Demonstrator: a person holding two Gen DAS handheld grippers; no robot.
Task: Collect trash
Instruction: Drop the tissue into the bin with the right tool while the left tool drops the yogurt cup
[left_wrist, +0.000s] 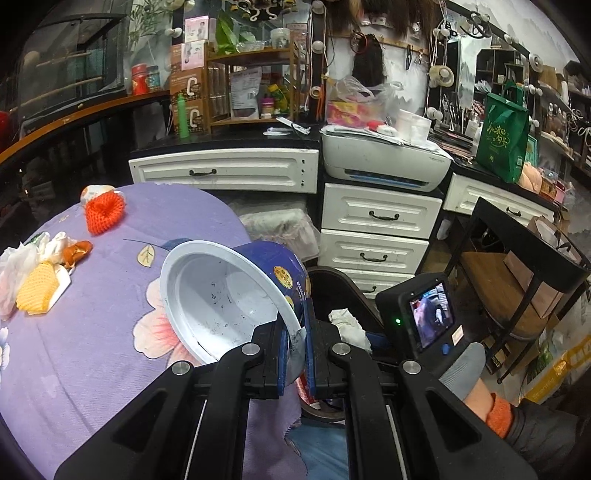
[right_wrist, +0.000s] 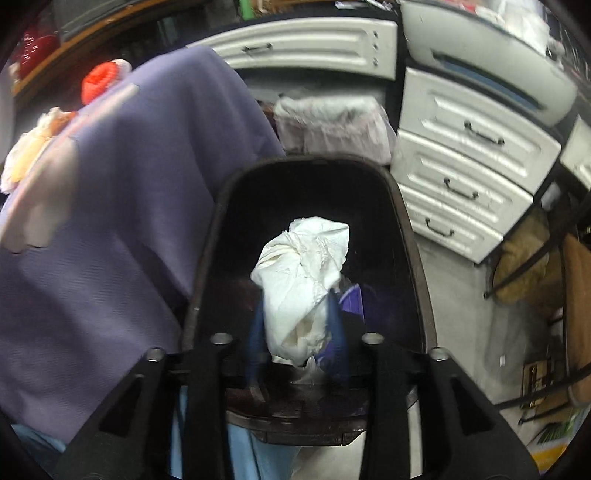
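My left gripper (left_wrist: 295, 332) is shut on the rim of a blue paper bowl (left_wrist: 236, 291) with a white inside, held tilted at the right edge of the purple floral tablecloth (left_wrist: 110, 369). My right gripper (right_wrist: 297, 314) is shut on a crumpled white tissue (right_wrist: 303, 273), held over the opening of a dark trash bin (right_wrist: 413, 236). The tissue (left_wrist: 349, 326) and bin also show in the left wrist view. On the table lie an orange foam net (left_wrist: 101, 214), a yellow foam net (left_wrist: 37, 286), peel and tissues (left_wrist: 55, 247).
White drawers (left_wrist: 376, 229) and a printer (left_wrist: 384, 162) stand behind the bin. A bag-lined bin (right_wrist: 332, 122) stands next to the table. A black-framed stool (left_wrist: 517, 280) is at the right. Cluttered shelves line the back wall.
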